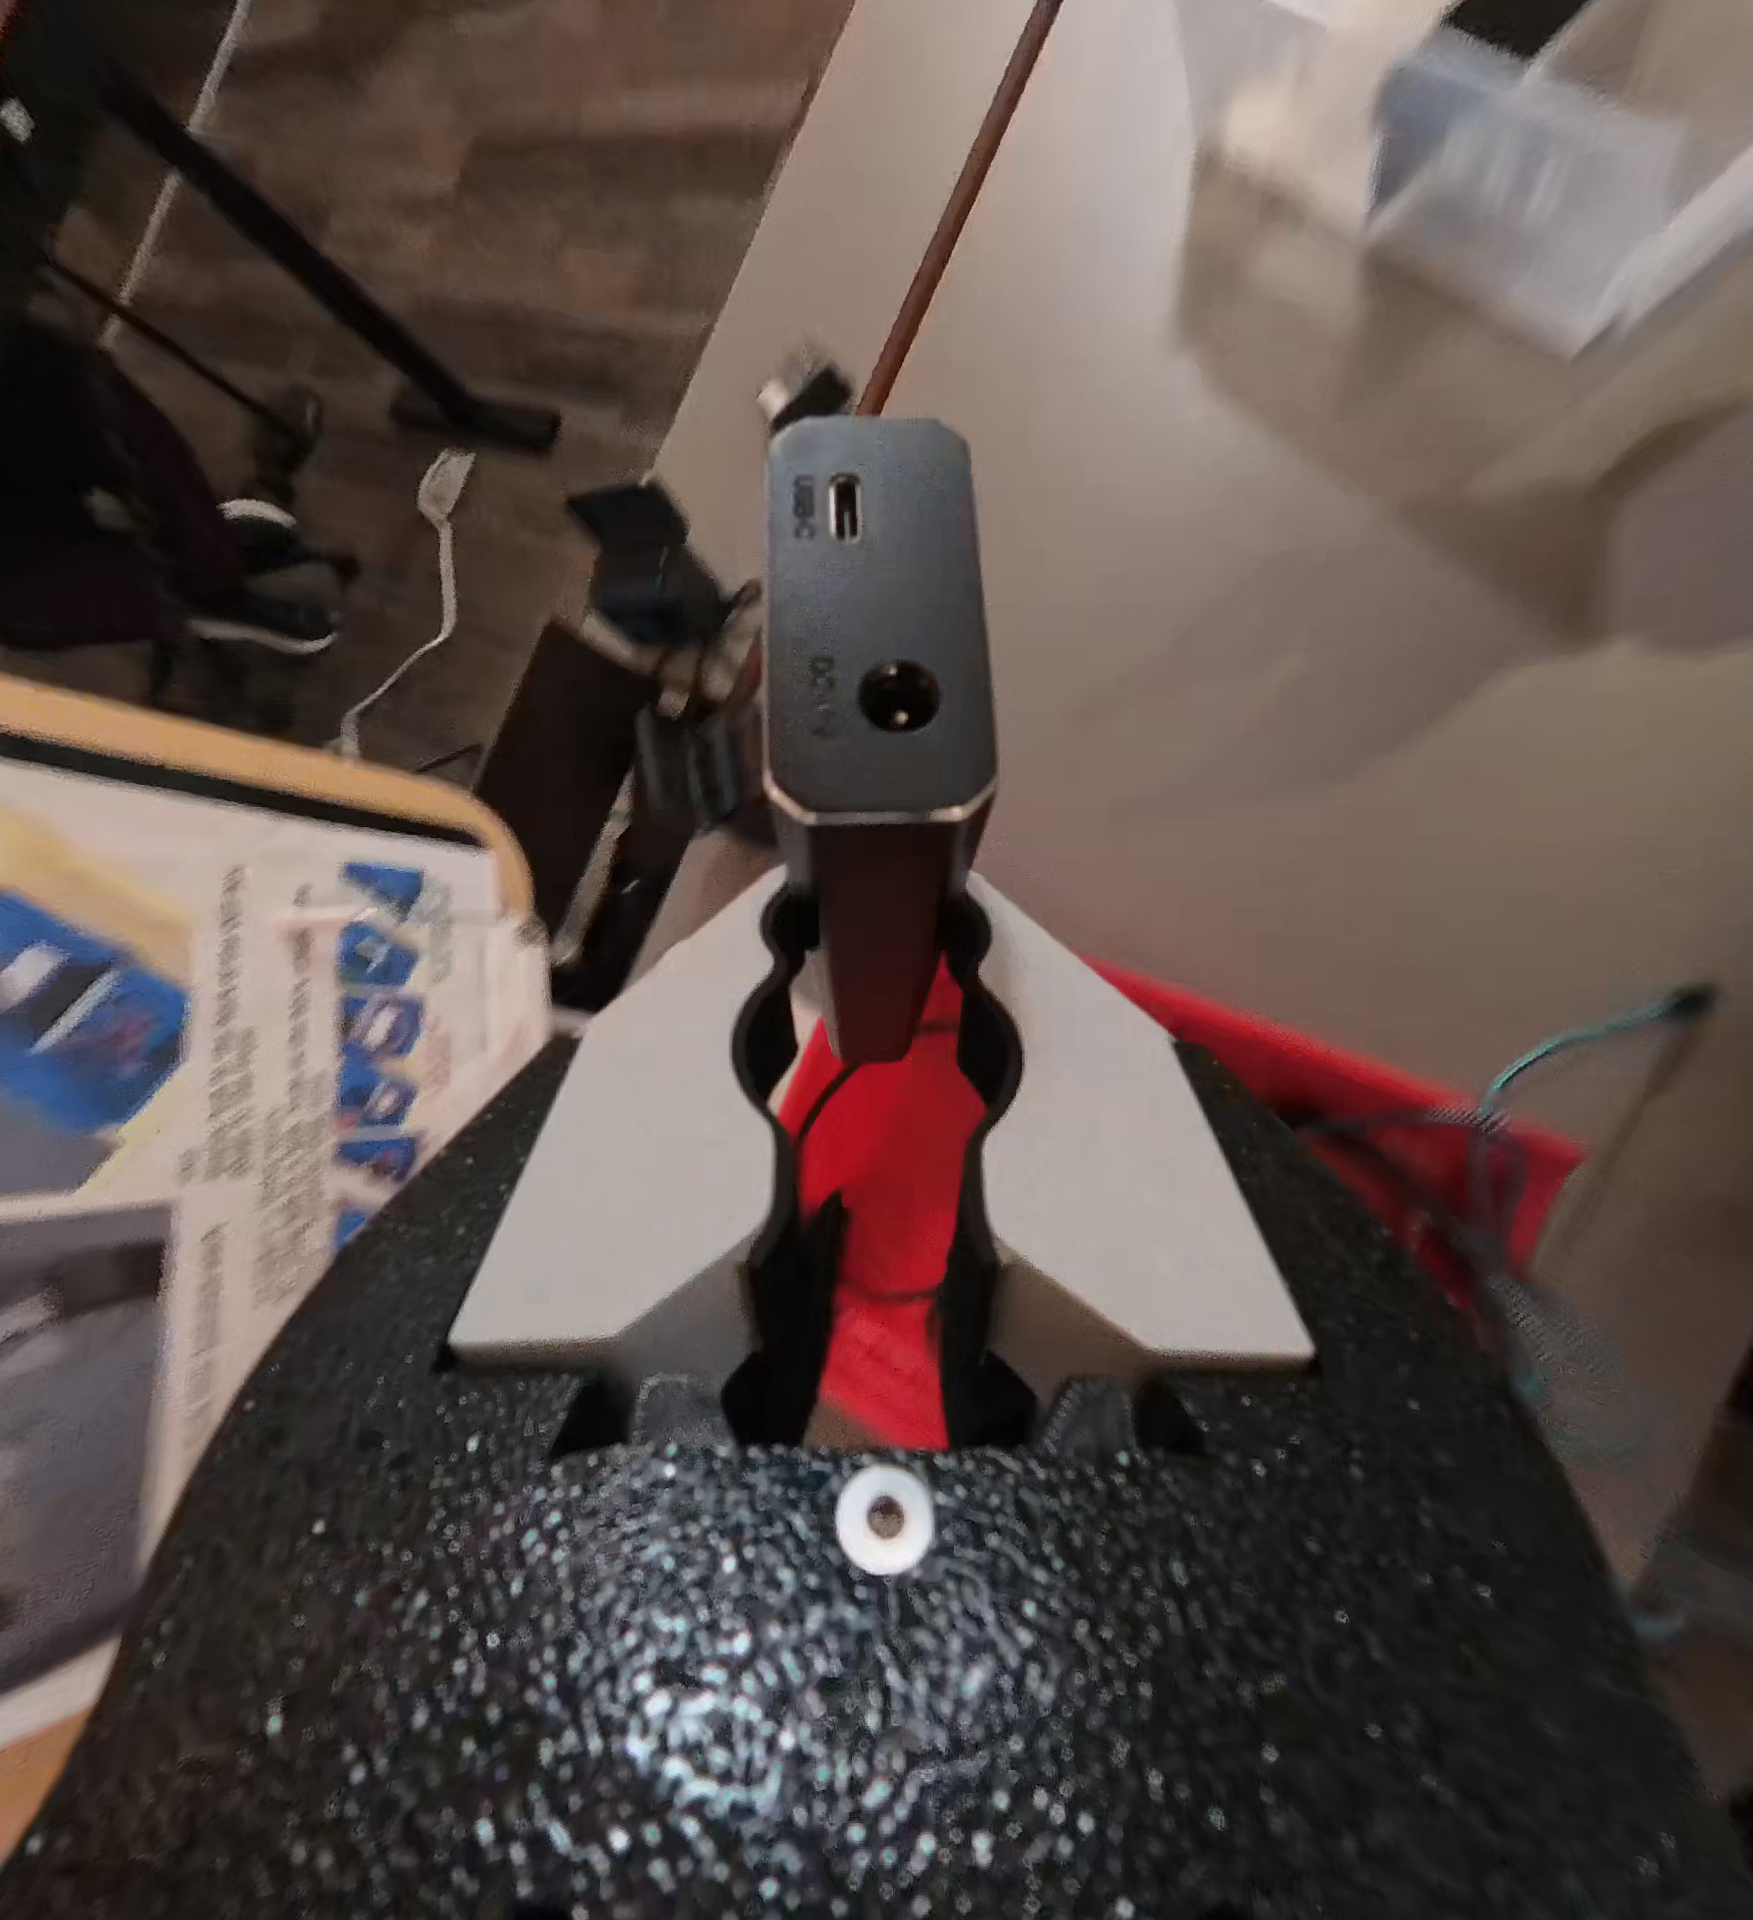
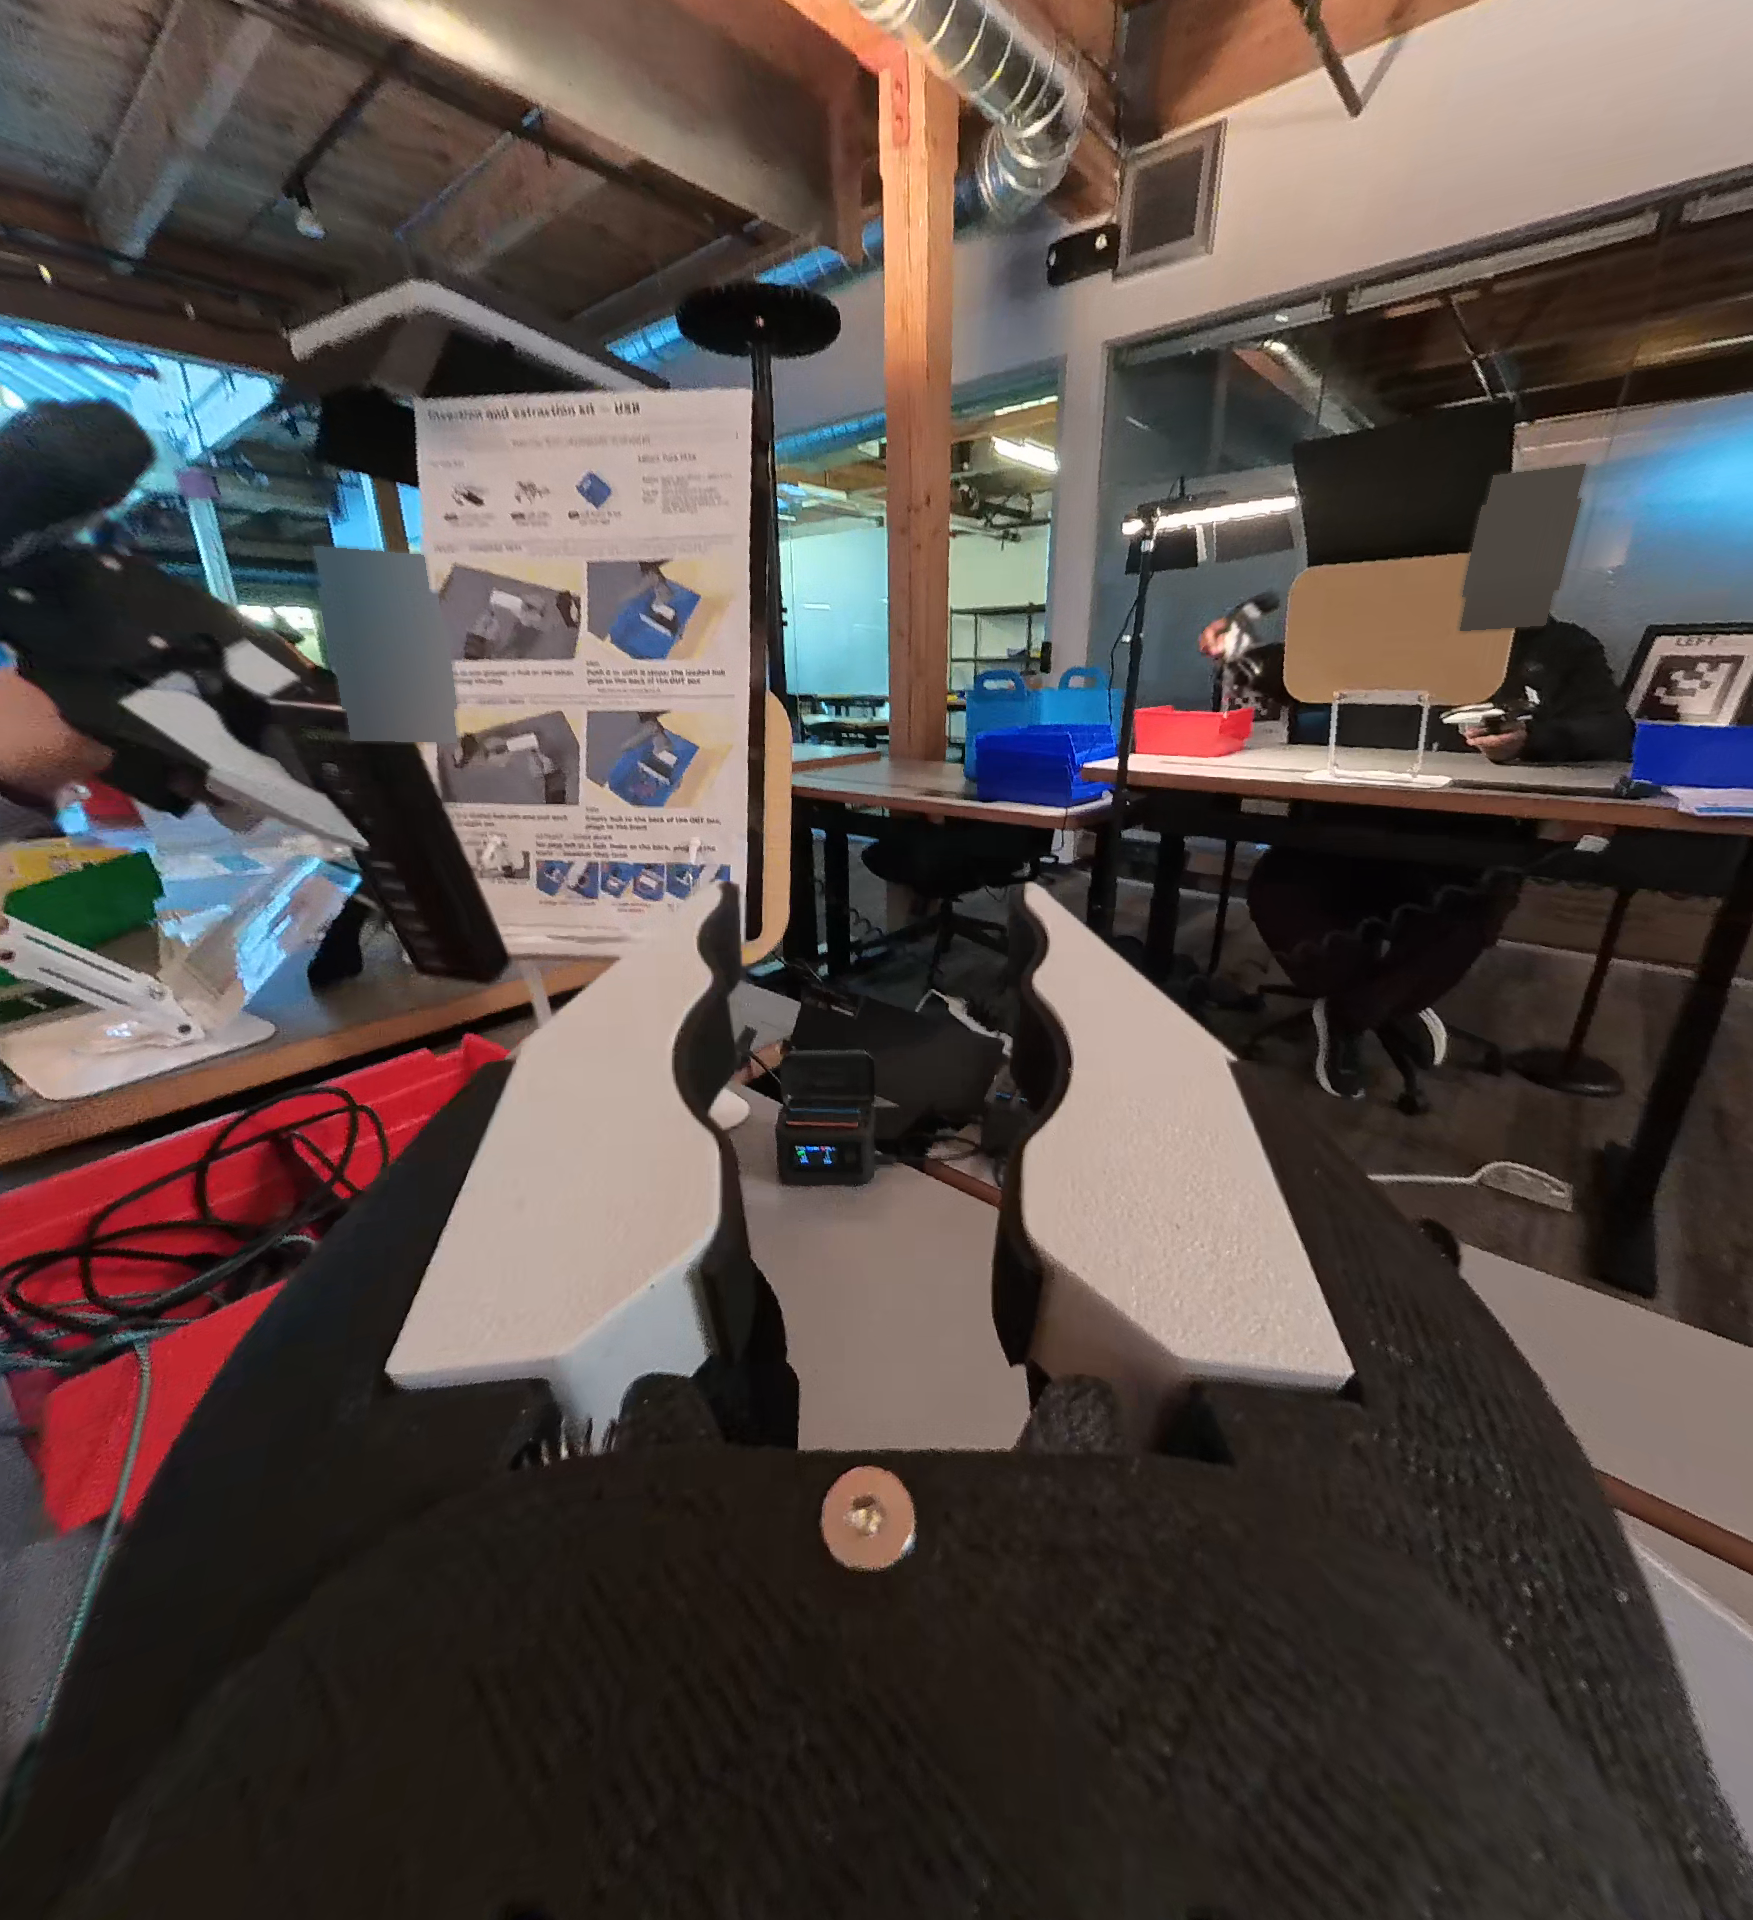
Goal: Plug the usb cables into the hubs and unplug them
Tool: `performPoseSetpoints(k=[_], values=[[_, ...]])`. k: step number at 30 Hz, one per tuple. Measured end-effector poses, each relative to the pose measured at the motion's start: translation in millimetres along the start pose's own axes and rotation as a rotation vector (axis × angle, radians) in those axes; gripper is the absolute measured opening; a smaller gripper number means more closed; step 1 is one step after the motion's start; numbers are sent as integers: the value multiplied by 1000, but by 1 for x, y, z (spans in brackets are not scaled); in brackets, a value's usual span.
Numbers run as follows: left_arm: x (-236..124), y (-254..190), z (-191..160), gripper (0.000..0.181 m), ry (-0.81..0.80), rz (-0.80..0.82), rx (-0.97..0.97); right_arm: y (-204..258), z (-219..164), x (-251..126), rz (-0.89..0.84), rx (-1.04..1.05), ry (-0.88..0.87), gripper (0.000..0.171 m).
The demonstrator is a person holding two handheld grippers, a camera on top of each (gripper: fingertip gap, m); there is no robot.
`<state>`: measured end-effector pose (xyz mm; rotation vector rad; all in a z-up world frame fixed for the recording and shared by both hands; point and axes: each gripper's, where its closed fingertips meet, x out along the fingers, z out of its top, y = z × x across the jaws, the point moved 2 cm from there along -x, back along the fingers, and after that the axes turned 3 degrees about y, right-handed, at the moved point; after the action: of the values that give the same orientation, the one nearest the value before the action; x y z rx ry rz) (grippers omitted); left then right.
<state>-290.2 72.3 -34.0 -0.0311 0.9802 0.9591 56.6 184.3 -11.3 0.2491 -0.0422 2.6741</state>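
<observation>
- The left gripper (image 1: 877, 914) is clamped on a dark USB hub (image 1: 877, 623), its white fingers (image 1: 643, 1143) closed against the hub's narrow sides.
- The hub stands on end above the fingertips in the left wrist view; the end face towards the camera shows a small oval port above a round socket.
- Below the hub, seen through the gap between the fingers, lies a red bin (image 1: 1350, 1081), which reaches out to the right with thin dark cables (image 1: 1423, 1132) in it.
- A printed instruction sheet (image 1: 124, 1039) on a tan board fills the left edge of that view, blurred.
- The right gripper (image 2: 877, 935) holds nothing, its jaws standing wide apart over the pale table (image 2: 882, 1299).
- Between its fingers, farther along the table near the far edge, sits a small black box (image 2: 825, 1117) with a lit display.
- Left of the right gripper is the same red bin (image 2: 124, 1351), with coiled black cables (image 2: 186, 1216) lying in it.
- Farther off at the left of the right wrist view, the left gripper (image 2: 259, 769) is held up in the air above the bin, with the long black hub (image 2: 404, 831) slanting down from its grasp.
- Behind it the instruction sheet (image 2: 581, 665) stands upright.
- Well beyond, across the room, blue bins (image 2: 1038, 758) and another red bin (image 2: 1189, 727) sit on other tables, where a seated person (image 2: 1558, 696) is working.
</observation>
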Motion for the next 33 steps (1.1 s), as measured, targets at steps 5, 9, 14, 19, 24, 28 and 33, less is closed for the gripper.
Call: performPoseSetpoints(k=[5,9,14,19,24,28,33], values=[[62,-48,40,25,-98,-316,-215,-3,7,-13,9,26,-43,50],[126,-100,56,25,-135,-766,-420,-7,7,-18,-9,9,-34,50],[213,-133,47,25,39,-1008,-678,-7,8,-20,11,20,-46,50],[278,-157,38,25,172,-1066,-641,-9,8,-18,25,28,-58,50],[306,-151,47,25,169,-1145,-745,-14,4,-16,38,58,-56,50],[322,-143,43,26,180,-1169,-848,-15,3,-14,49,70,-61,50],[343,-133,33,25,196,-1203,-1061,-16,2,-11,59,84,-58,50]])
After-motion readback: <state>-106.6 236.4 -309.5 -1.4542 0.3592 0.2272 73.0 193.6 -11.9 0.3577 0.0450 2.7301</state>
